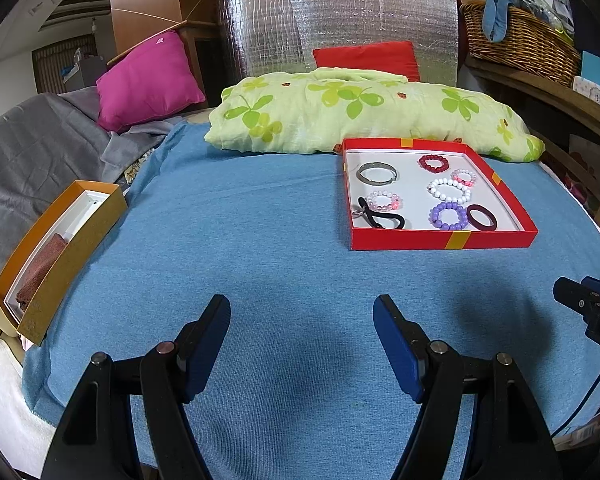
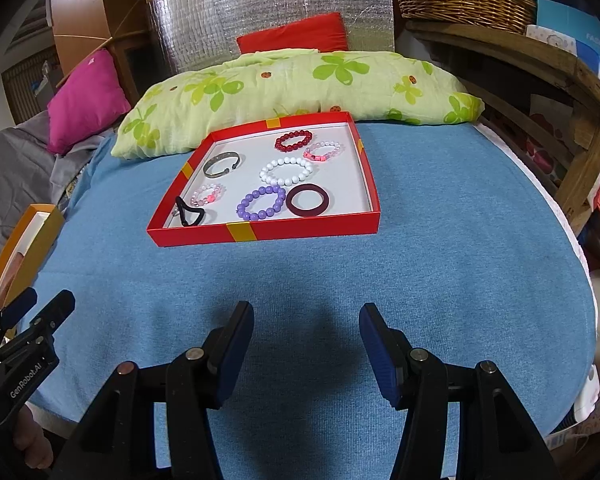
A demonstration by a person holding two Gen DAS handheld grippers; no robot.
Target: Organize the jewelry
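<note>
Both the left hand-held gripper (image 1: 302,340) and right hand-held gripper (image 2: 306,344) hover with jaws apart and empty above the blue cloth (image 1: 260,240). Bracelets lie flat in the red tray (image 2: 268,233) ahead, crowded: closing on the purple bracelet (image 2: 261,203) could drag the touching maroon ring (image 2: 307,200). The tray's long axis runs left–right.

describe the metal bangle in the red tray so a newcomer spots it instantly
On the blue cloth sits a shallow red tray with a white floor, in front of a clover-print pillow. The metal bangle lies alone near the tray's far left corner. It is the only smooth, grey, unbeaded band with a gap in its ring; the others are beaded or dark closed loops.
</note>
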